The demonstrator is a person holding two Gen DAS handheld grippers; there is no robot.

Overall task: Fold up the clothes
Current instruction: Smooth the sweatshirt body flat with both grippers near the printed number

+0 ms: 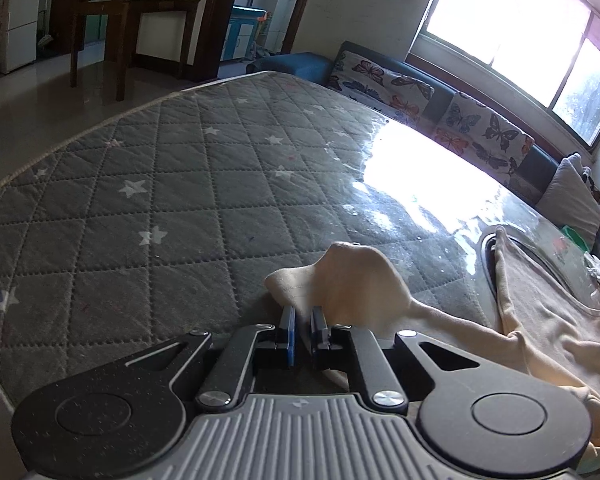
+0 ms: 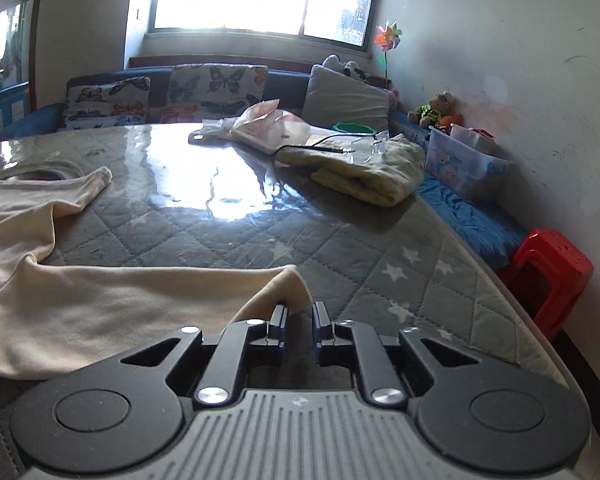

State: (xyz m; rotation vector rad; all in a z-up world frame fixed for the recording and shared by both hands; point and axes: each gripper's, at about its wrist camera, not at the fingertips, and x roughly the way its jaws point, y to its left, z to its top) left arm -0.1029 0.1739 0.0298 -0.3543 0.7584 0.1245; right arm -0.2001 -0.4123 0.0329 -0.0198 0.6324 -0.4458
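One cream top (image 2: 80,304) on the mattress (image 1: 140,208); your left gripper (image 1: 303,322) pinches its lifted corner; your right gripper (image 2: 300,316) stands slightly parted beside one hem corner, gripping nothing.

The cream garment (image 2: 80,304) runs off the left edge — window glare (image 1: 420,176) whites out the mattress (image 1: 140,200).

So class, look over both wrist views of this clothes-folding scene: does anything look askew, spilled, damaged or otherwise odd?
Nothing is spilled or damaged. The cream tank top lies rumpled rather than flat, one corner bunched and lifted in the left gripper. Beyond it, plastic bags and a yellow blanket clutter the mattress.
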